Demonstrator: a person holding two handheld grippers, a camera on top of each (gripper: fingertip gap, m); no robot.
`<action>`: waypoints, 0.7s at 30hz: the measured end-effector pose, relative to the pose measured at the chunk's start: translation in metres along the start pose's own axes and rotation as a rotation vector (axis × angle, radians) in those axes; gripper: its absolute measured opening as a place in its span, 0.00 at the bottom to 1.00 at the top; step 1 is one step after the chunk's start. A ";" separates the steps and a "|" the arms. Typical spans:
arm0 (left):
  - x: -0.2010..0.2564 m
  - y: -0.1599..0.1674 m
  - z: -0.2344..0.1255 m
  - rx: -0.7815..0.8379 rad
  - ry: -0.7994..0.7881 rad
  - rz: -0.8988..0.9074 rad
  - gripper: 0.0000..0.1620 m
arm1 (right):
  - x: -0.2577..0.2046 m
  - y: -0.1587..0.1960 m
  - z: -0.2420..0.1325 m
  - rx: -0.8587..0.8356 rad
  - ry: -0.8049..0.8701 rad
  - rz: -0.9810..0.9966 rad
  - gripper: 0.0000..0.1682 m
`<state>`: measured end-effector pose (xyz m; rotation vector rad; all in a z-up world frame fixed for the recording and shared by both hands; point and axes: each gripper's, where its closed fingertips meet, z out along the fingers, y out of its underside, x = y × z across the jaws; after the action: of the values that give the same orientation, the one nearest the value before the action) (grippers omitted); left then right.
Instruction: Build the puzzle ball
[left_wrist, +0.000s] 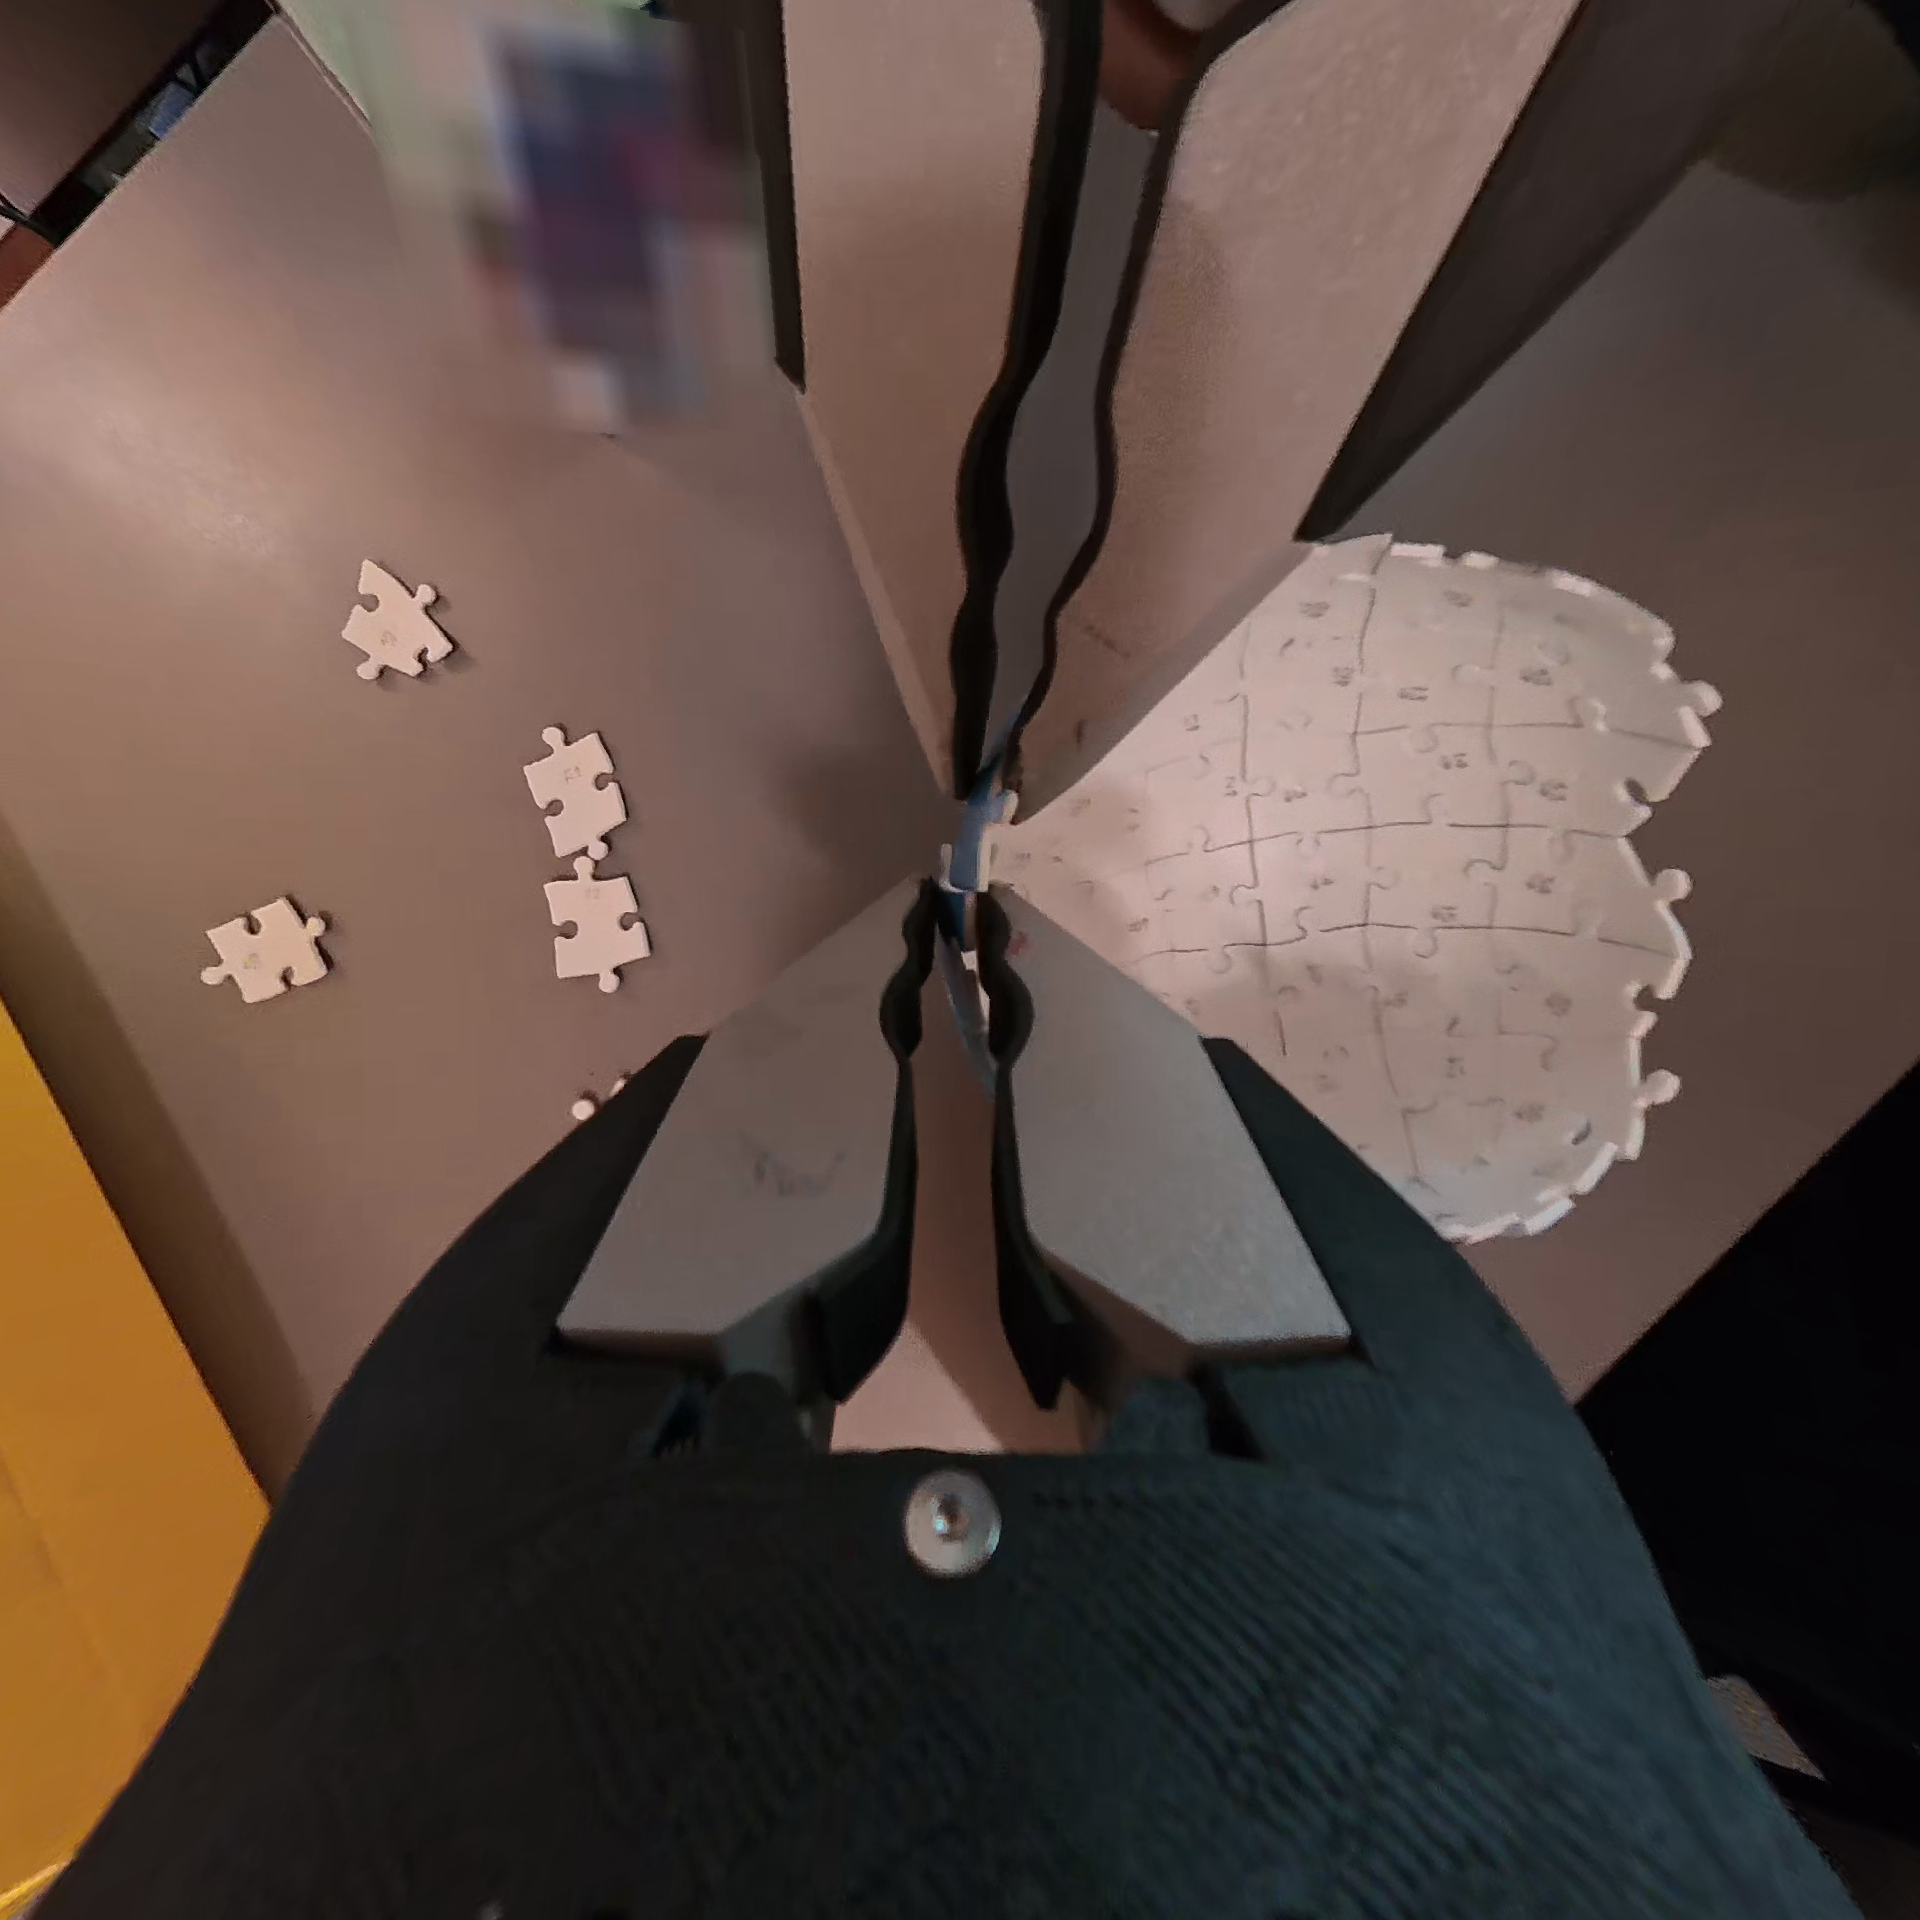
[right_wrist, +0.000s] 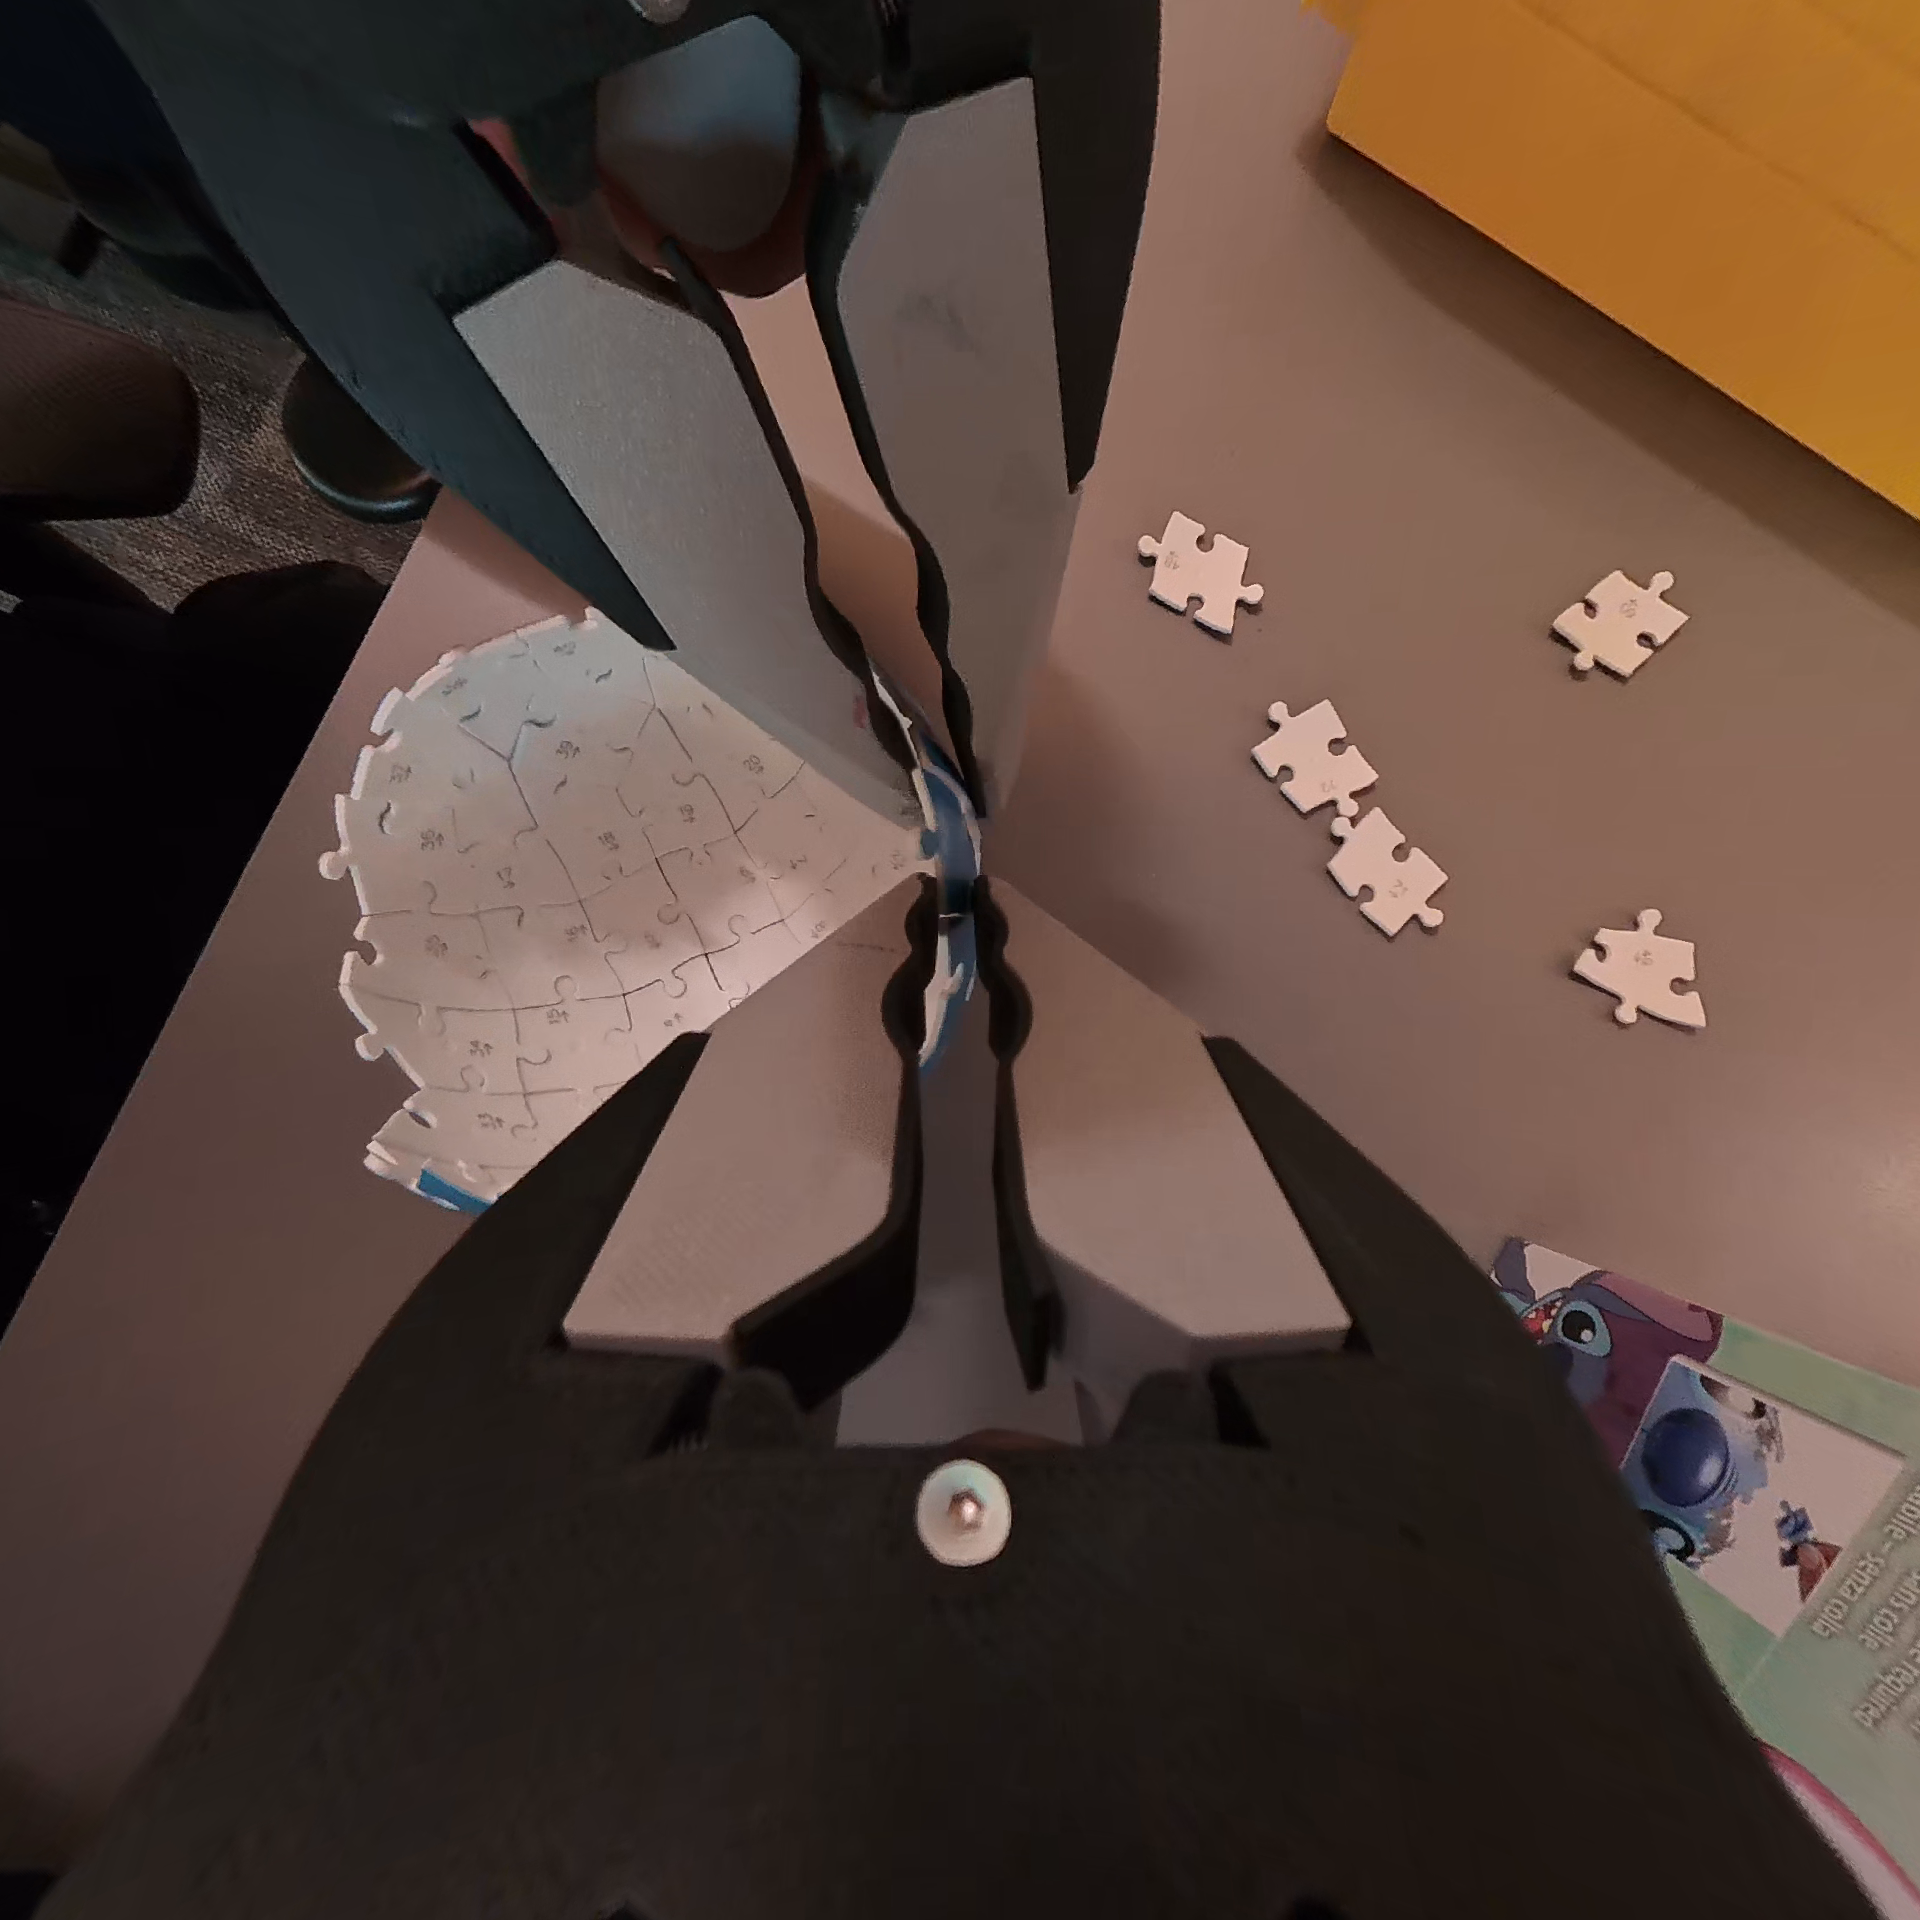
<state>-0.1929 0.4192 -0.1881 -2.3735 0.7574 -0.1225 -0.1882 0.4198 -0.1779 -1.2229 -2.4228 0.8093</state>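
The partly built puzzle ball (left_wrist: 1403, 862) is a curved half shell, white inside and blue outside, held above the grey table (left_wrist: 260, 416). It also shows in the right wrist view (right_wrist: 540, 894). My left gripper (left_wrist: 951, 920) is shut on the shell's near rim. My right gripper (left_wrist: 987, 774) comes in from the opposite side and is shut on the same rim, tip to tip with the left. In the right wrist view my right gripper (right_wrist: 951, 904) pinches the blue rim (right_wrist: 956, 842), and the left gripper (right_wrist: 951, 790) meets it from above.
Several loose white pieces (left_wrist: 577, 790) lie on the table beside the shell, also seen in the right wrist view (right_wrist: 1314, 756). A yellow box (right_wrist: 1662, 208) stands at the table's far side. A printed leaflet (right_wrist: 1714, 1507) lies at the lower right. The table edge (right_wrist: 208, 1039) runs under the shell. My left and right fingertips are right by each other.
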 end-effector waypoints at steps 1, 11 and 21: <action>-0.001 0.000 0.001 -0.005 -0.010 0.011 0.02 | 0.000 0.000 0.000 0.000 -0.002 0.002 0.02; 0.005 0.004 0.005 -0.032 0.019 0.012 0.00 | -0.005 0.002 0.006 -0.019 -0.019 -0.039 0.01; 0.009 0.001 0.008 -0.021 0.053 0.016 0.02 | -0.004 0.006 0.010 -0.051 0.009 -0.065 0.00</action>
<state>-0.1842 0.4177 -0.1961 -2.3913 0.8065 -0.1721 -0.1870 0.4159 -0.1891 -1.1571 -2.4767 0.7260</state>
